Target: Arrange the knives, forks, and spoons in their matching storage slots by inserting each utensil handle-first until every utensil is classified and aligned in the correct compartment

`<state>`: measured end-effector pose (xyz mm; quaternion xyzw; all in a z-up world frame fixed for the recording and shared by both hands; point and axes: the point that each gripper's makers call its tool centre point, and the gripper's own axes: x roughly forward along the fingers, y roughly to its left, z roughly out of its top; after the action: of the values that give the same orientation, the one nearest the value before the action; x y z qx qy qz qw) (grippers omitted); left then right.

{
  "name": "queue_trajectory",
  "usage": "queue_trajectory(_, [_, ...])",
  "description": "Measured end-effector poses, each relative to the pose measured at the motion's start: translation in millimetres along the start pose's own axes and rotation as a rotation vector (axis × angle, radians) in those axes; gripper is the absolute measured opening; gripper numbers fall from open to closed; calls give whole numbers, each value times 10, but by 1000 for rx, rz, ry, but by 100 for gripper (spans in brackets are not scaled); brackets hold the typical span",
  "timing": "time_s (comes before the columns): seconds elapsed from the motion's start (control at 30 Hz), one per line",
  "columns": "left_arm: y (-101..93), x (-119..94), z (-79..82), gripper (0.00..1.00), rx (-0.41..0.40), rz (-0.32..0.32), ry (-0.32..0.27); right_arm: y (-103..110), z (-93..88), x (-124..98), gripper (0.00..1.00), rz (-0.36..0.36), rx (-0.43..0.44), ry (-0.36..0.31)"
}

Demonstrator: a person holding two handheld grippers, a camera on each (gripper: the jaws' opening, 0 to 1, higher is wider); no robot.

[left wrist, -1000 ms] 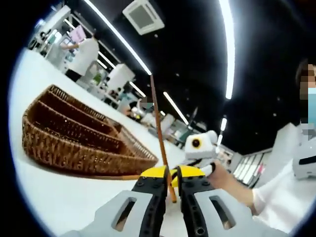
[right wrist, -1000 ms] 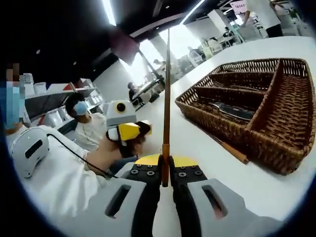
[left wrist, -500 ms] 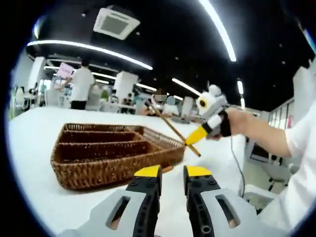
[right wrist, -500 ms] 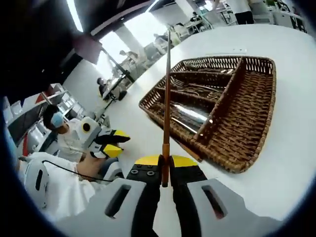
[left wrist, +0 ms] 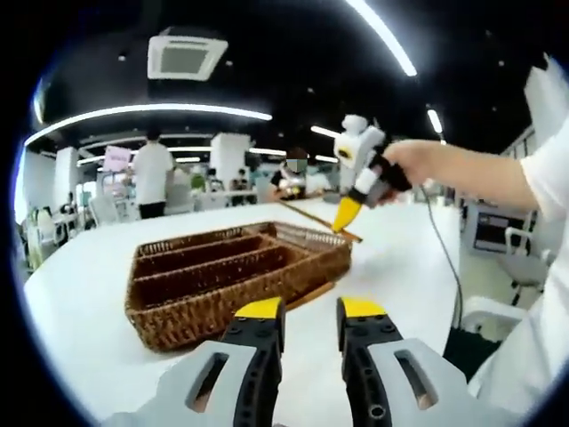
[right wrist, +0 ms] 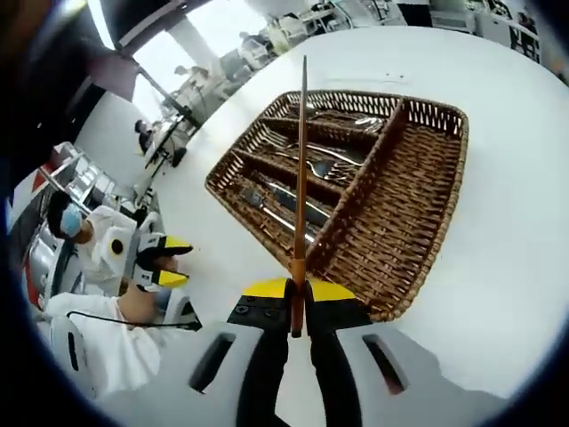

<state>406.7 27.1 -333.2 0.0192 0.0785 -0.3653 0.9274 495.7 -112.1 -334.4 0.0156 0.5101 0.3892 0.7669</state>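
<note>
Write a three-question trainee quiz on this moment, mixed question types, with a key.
1. True or false: the right claw is shut on the wooden-handled utensil.
2. Is the left claw open or shut?
3. The wicker tray stands on: A) a white table B) the floor C) a chair.

Key: 1 true; 2 open, nothing between its jaws; 3 A, the white table.

Left gripper view: low, near the white table [left wrist: 80,294], looks level across it at wicker basket [left wrist: 233,276] side-on, w/ right gripper [left wrist: 345,213] beyond; right gripper view: high above, tilted down into basket [right wrist: 418,200] compartments, close, w/ left gripper [right wrist: 160,262] at left; both share basket, table, and each other's gripper.
</note>
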Motion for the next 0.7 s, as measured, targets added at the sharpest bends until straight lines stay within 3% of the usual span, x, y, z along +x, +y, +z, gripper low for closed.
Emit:
queue_trajectory(0.2, [-1,22,43,28,128,20,32,-138,93,-53,5,-76,89,58])
queue_trajectory(0.43, [-33,53,124,33,190,14,45,-329,159,-41,5,-180,164,123])
queue_trajectory(0.57, [-26,50,152,33,192,10,39,-355,121,54,5,-220,216,170])
queue_trajectory(0.6, [-24,48,151,33,190,10,38,-384,104,78,5,-247,264,183])
queue_trajectory(0.7, [-37,46,133,33,190,7,43,-452,110,158,5,-283,276,202])
